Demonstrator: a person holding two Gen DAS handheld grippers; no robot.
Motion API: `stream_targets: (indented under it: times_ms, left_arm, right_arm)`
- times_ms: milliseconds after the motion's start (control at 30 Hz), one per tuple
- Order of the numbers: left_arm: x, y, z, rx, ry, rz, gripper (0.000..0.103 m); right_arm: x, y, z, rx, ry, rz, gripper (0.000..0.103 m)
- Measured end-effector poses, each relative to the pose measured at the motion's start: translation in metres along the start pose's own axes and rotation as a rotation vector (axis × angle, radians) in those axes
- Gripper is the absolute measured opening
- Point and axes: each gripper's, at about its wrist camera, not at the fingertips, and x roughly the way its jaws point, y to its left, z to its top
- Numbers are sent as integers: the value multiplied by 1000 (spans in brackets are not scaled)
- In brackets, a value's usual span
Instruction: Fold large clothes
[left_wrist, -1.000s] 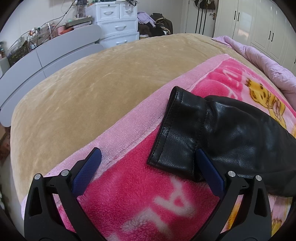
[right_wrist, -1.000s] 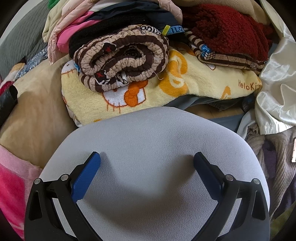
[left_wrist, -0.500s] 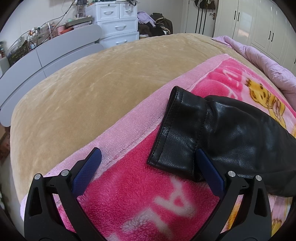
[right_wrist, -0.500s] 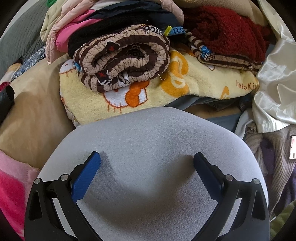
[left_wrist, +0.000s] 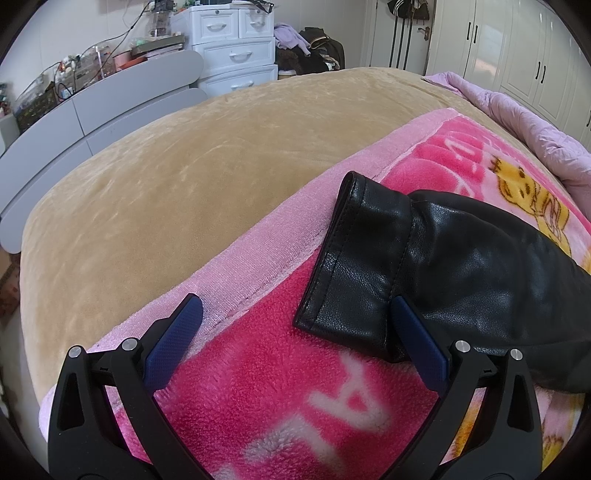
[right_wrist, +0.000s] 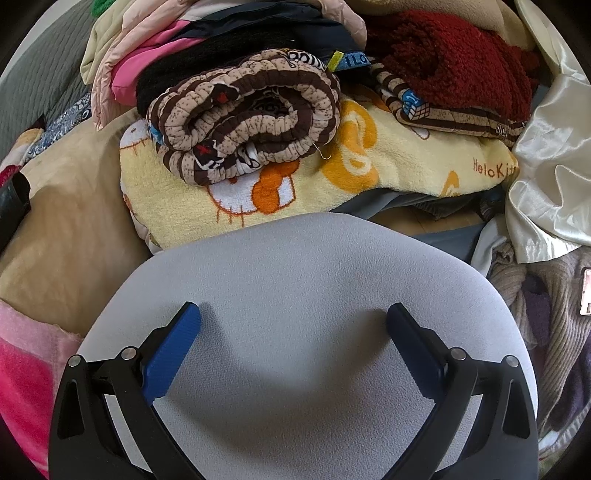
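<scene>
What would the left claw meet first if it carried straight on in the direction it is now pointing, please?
Most likely the cuff of the black leather sleeve, lying on the pink blanket just ahead of the open left claw. Depth is unclear, so it might brush the blanket first.

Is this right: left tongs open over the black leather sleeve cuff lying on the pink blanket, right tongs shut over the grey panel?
One error: the right tongs are open, not shut, blue pads wide apart above the grey panel, per the right wrist view. The left tongs are open at the black leather sleeve cuff on the pink blanket.
</scene>
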Motion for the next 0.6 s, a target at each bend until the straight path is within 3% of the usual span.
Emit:
stream_targets:
  times_ms: [600]
  left_arm:
    - [0, 0, 0, -1, 3, -3, 95]
  right_arm:
    - [0, -3, 0, 4, 0, 3, 99]
